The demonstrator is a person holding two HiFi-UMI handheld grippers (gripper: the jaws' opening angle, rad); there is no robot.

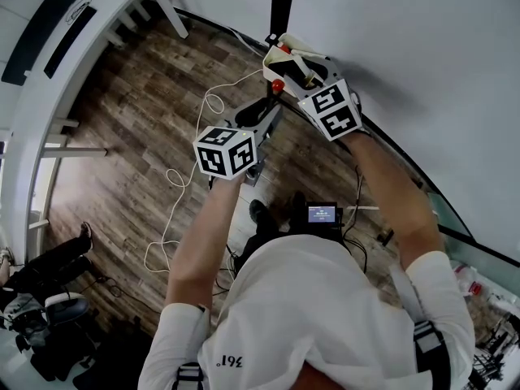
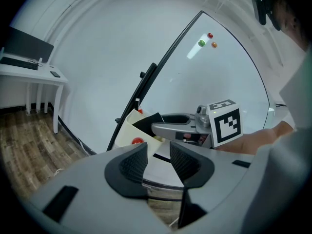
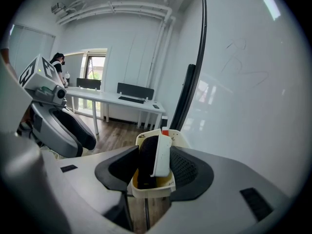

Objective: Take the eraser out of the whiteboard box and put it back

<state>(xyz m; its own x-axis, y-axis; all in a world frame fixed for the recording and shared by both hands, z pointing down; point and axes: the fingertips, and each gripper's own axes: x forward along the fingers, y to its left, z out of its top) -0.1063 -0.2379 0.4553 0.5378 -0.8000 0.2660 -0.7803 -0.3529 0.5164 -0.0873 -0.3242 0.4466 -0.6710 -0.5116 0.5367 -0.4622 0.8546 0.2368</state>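
Right tool (image 3: 155, 155) stands with its jaws apart on either side of the eraser (image 3: 163, 155), the black pads close beside it but with no plain squeeze on it. The eraser stands nearly upright with its white back toward the right pad and its black felt toward the left pad. Its lower end is down inside the cream whiteboard box (image 3: 152, 189). That box hangs at the dark-framed edge of the whiteboard (image 3: 243, 82), which fills the right gripper view from one to four o'clock. In the head view the box lies at twelve o'clock from the person's chest, with the right tool's marker cube (image 1: 331, 108) at four o'clock from it. The left tool (image 2: 158, 145) holds its jaws a little apart with nothing between them. It lies at seven o'clock from the box in the head view, short of it. In the left gripper view, a red round piece (image 2: 137, 141) shows against the box at eleven o'clock from the jaws; what it is cannot be told. Three small magnets (image 2: 201, 43), red, green and orange, sit high on the board at one o'clock. A white desk (image 3: 117, 99) stands at ten o'clock in the right gripper view. A white cable (image 1: 183, 177) trails over the wooden floor (image 1: 138, 136).
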